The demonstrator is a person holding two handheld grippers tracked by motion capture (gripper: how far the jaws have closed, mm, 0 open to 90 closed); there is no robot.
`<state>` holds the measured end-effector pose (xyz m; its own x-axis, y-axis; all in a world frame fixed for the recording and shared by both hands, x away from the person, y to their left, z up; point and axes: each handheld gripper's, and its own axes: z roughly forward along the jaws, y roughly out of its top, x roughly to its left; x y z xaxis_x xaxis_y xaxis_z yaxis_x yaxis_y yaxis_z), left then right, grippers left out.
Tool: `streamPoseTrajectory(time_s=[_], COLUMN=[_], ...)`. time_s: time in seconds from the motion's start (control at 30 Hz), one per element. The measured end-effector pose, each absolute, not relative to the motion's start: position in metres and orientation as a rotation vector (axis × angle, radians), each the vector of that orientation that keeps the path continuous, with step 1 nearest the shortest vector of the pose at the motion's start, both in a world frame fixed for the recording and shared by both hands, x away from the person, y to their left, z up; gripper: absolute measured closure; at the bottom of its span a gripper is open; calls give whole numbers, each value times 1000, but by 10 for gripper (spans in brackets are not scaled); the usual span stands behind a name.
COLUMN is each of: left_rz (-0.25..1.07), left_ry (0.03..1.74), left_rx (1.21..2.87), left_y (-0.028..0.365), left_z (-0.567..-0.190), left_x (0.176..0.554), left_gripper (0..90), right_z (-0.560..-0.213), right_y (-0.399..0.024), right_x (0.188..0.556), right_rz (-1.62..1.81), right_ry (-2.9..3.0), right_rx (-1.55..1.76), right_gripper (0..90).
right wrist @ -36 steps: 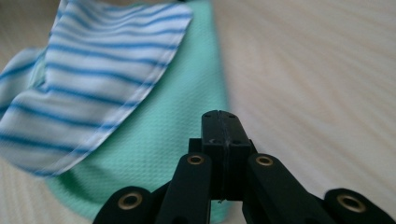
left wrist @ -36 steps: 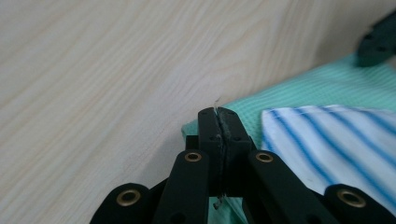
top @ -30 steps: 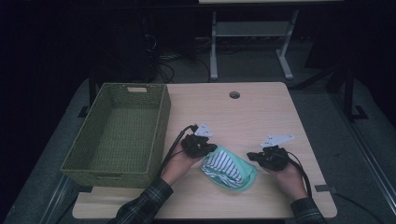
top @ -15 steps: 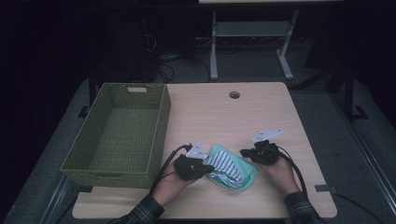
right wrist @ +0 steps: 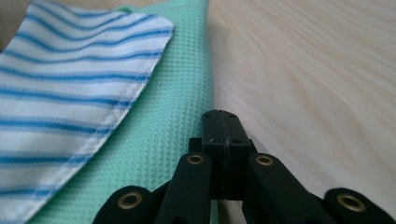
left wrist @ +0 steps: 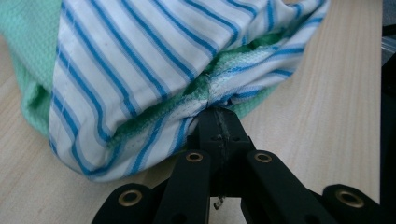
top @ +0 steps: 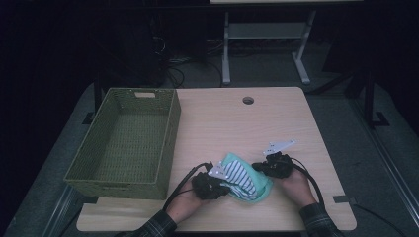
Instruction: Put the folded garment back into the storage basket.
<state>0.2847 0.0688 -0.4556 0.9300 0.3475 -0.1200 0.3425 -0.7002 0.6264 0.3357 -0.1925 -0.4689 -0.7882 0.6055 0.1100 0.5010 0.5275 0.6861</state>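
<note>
A white cloth with blue stripes (top: 240, 176) lies bunched on a mint green cloth (top: 260, 191) near the table's front edge. My left gripper (top: 225, 186) sits at the bundle's left side. Its jaws are shut on the gathered hem, where the striped cloth (left wrist: 140, 56) and green cloth (left wrist: 28, 32) pinch together at the left gripper (left wrist: 219, 113). At the bundle's right side my right gripper (top: 258, 168) is shut. In its own view the right gripper (right wrist: 220, 116) rests at the green cloth's (right wrist: 173, 116) edge with nothing seen between the jaws, beside the striped cloth (right wrist: 60, 102).
A green woven basket (top: 169, 140) stands empty on the table's left side, close to my left hand. The wooden table (top: 237, 123) has a round hole (top: 248, 100) near its far edge. Cables trail from both grippers toward the front.
My left gripper has moved toward the front edge and closed on the cloths' hem, bunching the bundle narrower. The right gripper shifted slightly left against the green cloth.
</note>
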Motion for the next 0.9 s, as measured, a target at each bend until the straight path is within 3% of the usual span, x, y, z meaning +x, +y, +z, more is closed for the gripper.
streamPoseTrajectory(time_s=[0.53, 0.9], left_rz=[174, 177], left_ry=[521, 563], left_rx=[2424, 2410], left_y=[70, 73], left_z=[-454, -452], left_x=[316, 333], left_gripper=[892, 886], right_z=[-465, -464], right_y=[-205, -202], right_x=[312, 299], right_rz=[1105, 1119], right_ry=[2660, 2676], right_rx=[958, 939], right_gripper=[900, 899])
